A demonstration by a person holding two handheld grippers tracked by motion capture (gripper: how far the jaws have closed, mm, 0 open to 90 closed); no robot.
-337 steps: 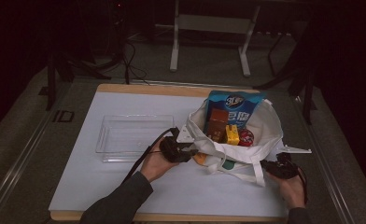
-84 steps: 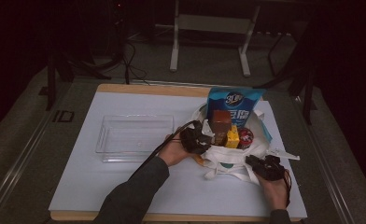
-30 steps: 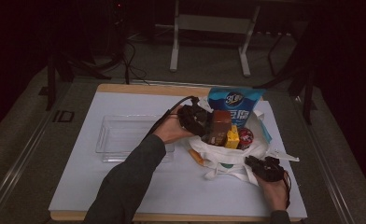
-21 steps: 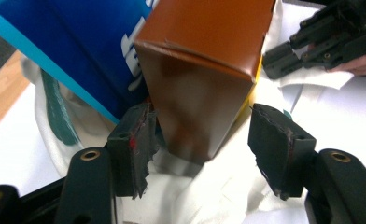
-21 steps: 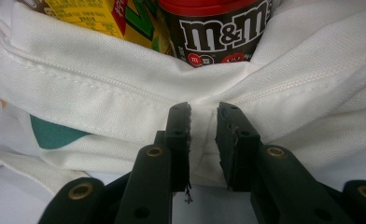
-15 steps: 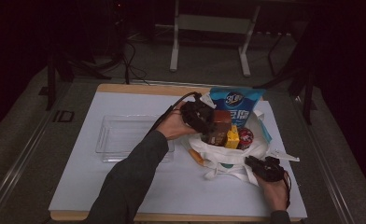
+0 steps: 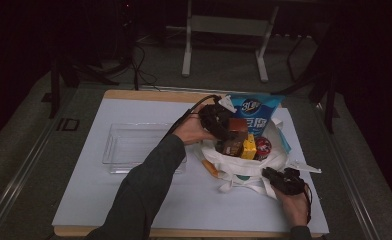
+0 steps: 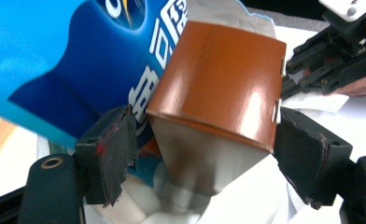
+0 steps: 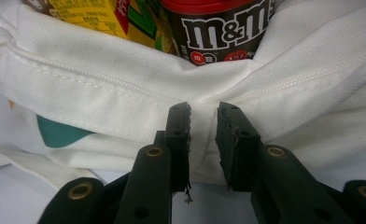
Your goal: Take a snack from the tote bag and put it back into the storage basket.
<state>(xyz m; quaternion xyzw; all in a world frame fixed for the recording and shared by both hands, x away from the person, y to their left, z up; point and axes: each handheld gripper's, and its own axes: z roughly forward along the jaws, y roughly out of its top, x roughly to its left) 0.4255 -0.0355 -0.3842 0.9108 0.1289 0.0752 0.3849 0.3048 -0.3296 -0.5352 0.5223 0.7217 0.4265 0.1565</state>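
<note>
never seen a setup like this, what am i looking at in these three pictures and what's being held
A person at a table holds a two-jaw gripper in each hand. The high view looks down from above; each of the other two comes from a camera riding on one gripper, looking along its black jaws.

On the table lie a clear tray and a white bag filled with snacks: a blue packet, a brown box, a yellow carton, an M&M's tub.

The left gripper straddles the brown box; its jaws have just been opening and stand clear of the box. The right gripper pinches the bag's cloth.
</note>
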